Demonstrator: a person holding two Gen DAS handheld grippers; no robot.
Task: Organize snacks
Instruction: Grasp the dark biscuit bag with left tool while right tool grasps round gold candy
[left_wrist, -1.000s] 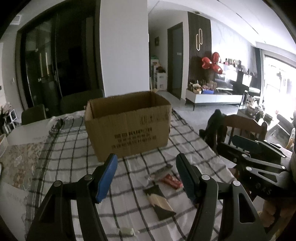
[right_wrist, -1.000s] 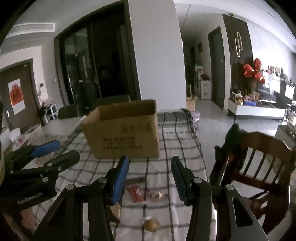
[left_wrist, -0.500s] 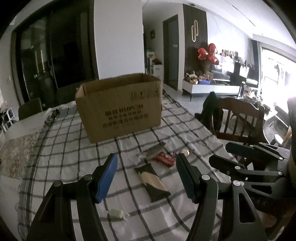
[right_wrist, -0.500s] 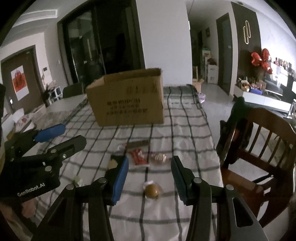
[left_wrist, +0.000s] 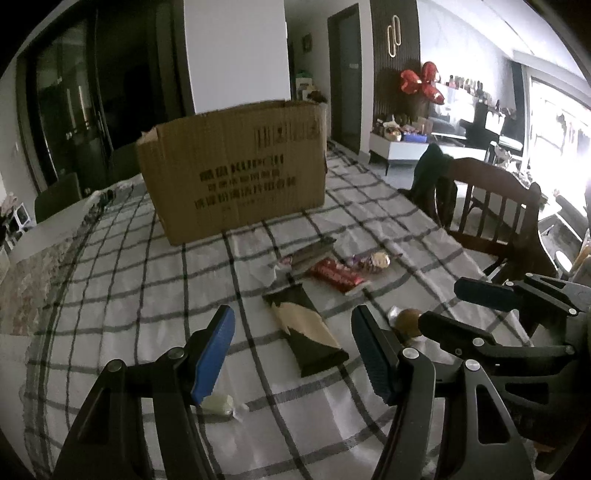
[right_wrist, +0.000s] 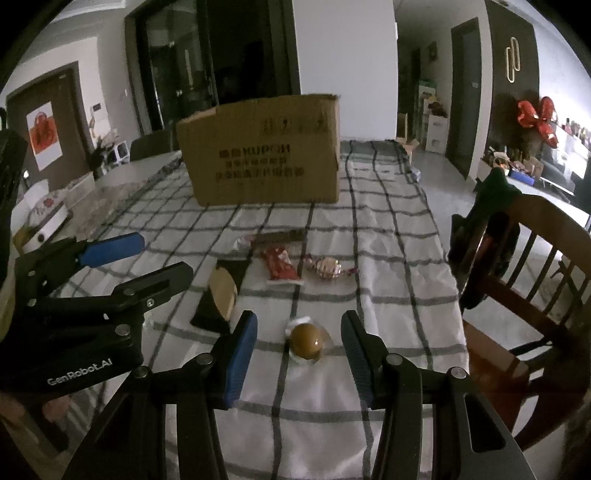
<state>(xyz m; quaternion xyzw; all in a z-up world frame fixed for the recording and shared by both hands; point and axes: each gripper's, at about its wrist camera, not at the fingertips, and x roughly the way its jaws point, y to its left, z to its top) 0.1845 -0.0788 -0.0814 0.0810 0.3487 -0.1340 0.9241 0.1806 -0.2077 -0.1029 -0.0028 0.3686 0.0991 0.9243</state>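
both grippers lower, nearer | right gripper (right_wrist: 299, 345) brackets golden ball (right_wrist: 307, 340) (untouched)

**Open cloth on the left, crowded middle, chair along the right edge**

The checked tablecloth (left_wrist: 122, 295) lies bare and wide to the left of the snack cluster, offering an open lane up to the cardboard box (left_wrist: 236, 170), which stands upright across the far middle of the table and blocks the way beyond. Between both grippers, the dark-and-tan wrapper (left_wrist: 306, 328), red packet (left_wrist: 338, 277), foil candy (right_wrist: 327, 266) and long dark bar (left_wrist: 312, 251) lie close together, with narrow gaps. The round brown sweet (right_wrist: 307, 339) sits in the gap of the right gripper (right_wrist: 299, 341), whose fingers stand wide apart. A wooden chair (right_wrist: 532, 266) hugs the table's right edge. A small pale candy (left_wrist: 218, 403) lies just beside the left gripper (left_wrist: 291, 343), near its left finger.
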